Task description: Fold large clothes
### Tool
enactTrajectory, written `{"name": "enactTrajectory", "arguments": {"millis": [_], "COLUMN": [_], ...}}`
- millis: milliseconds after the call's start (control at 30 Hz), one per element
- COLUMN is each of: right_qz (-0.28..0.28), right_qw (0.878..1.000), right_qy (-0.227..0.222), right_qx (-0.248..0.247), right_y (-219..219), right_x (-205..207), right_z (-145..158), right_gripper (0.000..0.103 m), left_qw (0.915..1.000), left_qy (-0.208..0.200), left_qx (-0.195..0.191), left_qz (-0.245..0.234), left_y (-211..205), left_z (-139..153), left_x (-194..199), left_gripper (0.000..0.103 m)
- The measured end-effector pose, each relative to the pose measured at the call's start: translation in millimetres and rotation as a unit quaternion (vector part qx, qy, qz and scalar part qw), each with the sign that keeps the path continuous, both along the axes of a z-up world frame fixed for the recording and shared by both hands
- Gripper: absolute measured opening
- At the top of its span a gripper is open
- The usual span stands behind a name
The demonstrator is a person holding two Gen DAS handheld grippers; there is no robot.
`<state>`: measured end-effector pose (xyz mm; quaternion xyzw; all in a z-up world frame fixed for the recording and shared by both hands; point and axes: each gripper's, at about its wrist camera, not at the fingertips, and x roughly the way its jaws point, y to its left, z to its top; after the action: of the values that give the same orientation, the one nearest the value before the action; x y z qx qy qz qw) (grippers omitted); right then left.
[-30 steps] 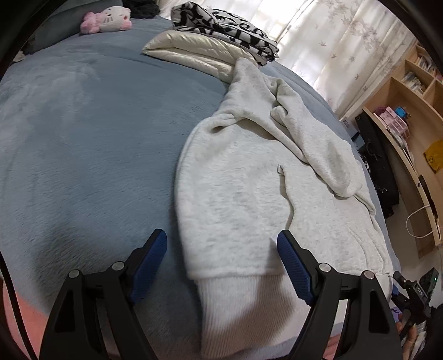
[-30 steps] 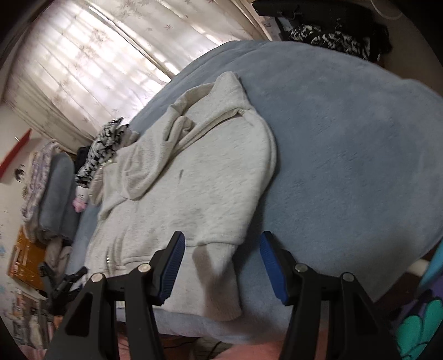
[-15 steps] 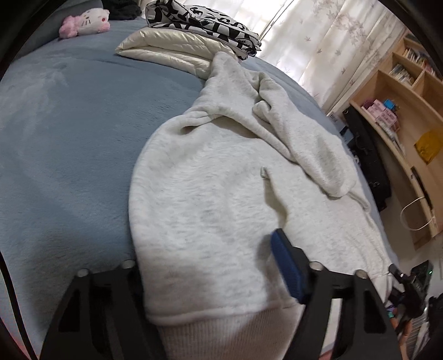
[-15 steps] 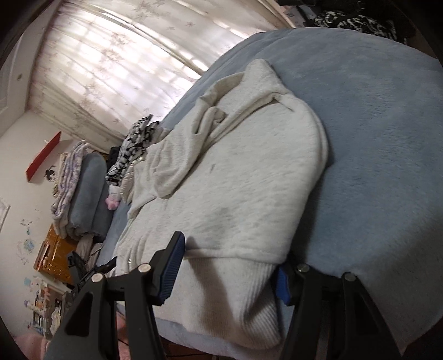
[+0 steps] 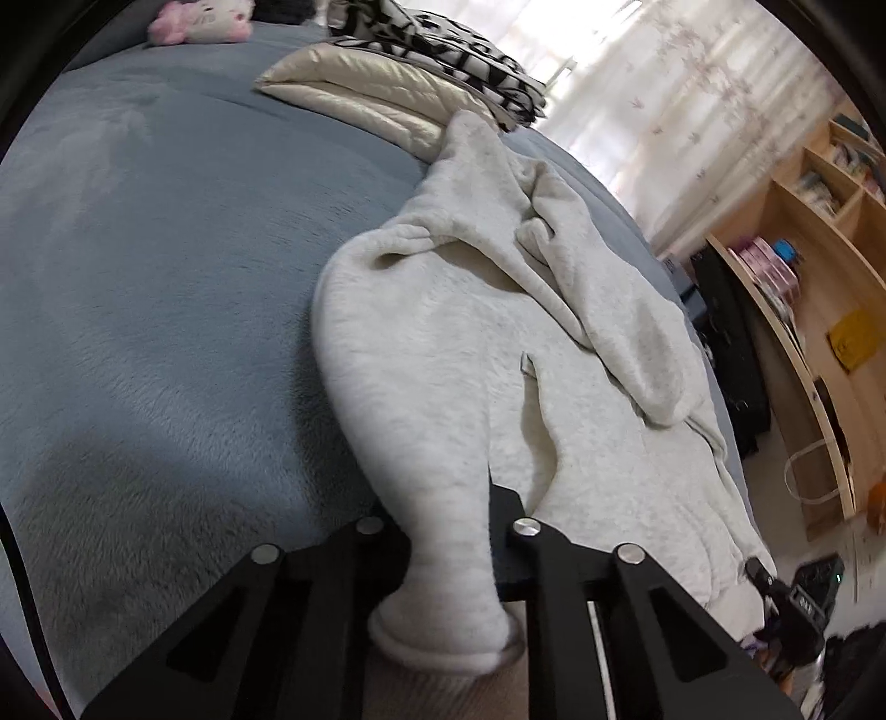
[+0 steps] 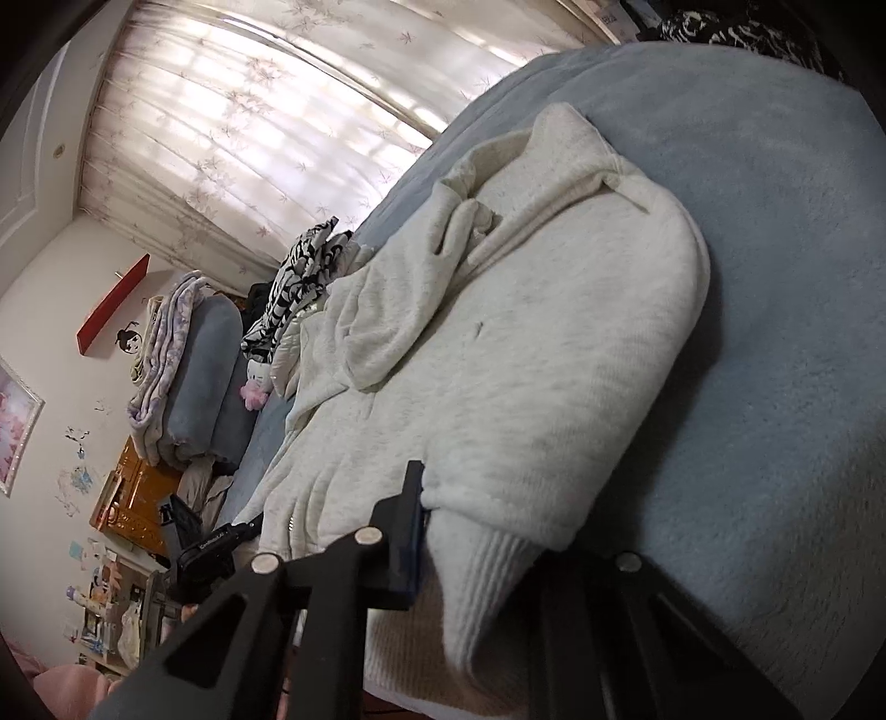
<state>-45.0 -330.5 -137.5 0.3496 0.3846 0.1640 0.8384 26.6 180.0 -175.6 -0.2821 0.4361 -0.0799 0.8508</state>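
- Hoodie (image 5: 443, 354) lies spread on the bed (image 5: 138, 277), its hem at the near edge, its hood and a sleeve bunched toward the far edge by the window.
- Progress, as I judge it: barely begun. One sleeve is laid over the chest, but the body is still full length and no clean fold shows. The main folds are all left to do.
- My left tongs (image 5: 448, 531) have shut down on a pinch of the hem at the hoodie's left corner; the cloth bulges up between them and spills over the front.
- My right tongs (image 6: 498, 548) are closing on the ribbed hem at the other corner, cloth between them and already pressed against the blue pad.
- So both tongs sit at the bed's near edge, one at each bottom corner of the hoodie.
- Other clothes (image 5: 443, 50) are stacked at the bed's far edge, beyond the hood.
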Motion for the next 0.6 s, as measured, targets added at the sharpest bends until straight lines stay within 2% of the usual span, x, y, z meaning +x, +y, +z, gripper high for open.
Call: {"name": "enactTrajectory", "arguments": {"millis": [200,600], "right_qz": [-0.011,-0.003], "right_qw": [1.0,0.997], "right_qy": [-0.027,-0.074], "right_qx": [-0.005,-0.009], "right_y": [0.8,3.0], "right_x": [-17.1,-47.5], "right_z": [24.4,75.2], "right_gripper": [0.011,0.01], "left_qw": [0.9998,0.9995], "left_qy": [-0.003,-0.027], "left_qx": [-0.004,0.008], "left_qz": [0.022,-0.017], "left_y": [3.1,-2.2], "left_z": [21.1,80.8], "left_x": [-12.1,-42.6], "left_gripper": [0.006,0.006]}}
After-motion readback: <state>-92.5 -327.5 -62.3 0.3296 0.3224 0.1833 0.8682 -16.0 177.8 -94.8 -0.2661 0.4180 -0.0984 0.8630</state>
